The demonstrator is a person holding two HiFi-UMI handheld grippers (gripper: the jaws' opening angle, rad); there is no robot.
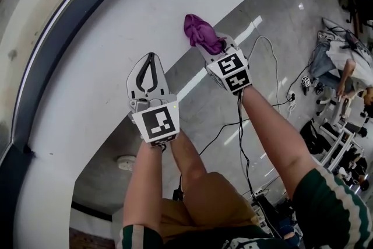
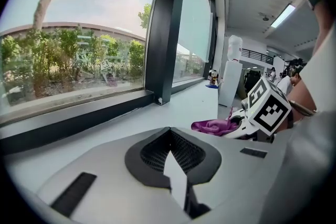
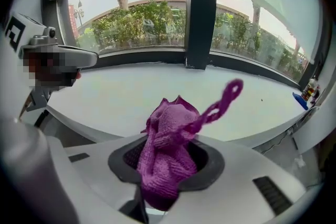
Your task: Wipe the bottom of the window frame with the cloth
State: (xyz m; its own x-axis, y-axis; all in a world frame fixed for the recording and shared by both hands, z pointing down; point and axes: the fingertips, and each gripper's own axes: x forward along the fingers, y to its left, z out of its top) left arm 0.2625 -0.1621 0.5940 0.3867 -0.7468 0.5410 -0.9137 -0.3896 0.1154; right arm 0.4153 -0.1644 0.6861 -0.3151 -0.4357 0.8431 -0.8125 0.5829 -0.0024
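A purple cloth [image 1: 201, 32] is bunched up in my right gripper [image 1: 212, 45], which is shut on it just above the front edge of the white sill [image 1: 111, 26]. In the right gripper view the cloth [image 3: 167, 157] fills the jaws and a loop of it sticks up. The window frame's dark bottom rail [image 1: 61, 29] runs along the sill's far side, well apart from the cloth. My left gripper [image 1: 152, 58] hovers over the sill to the cloth's left, shut and empty. From the left gripper view the rail [image 2: 79, 118] lies to the left and the cloth [image 2: 212, 125] to the right.
A dark upright mullion [image 3: 199, 8] meets the rail. A small blue object [image 3: 297, 99] lies at the sill's far right end. Beyond the sill's front edge is grey floor with cables [image 1: 274, 67], and a person [image 1: 349, 70] among equipment at the right.
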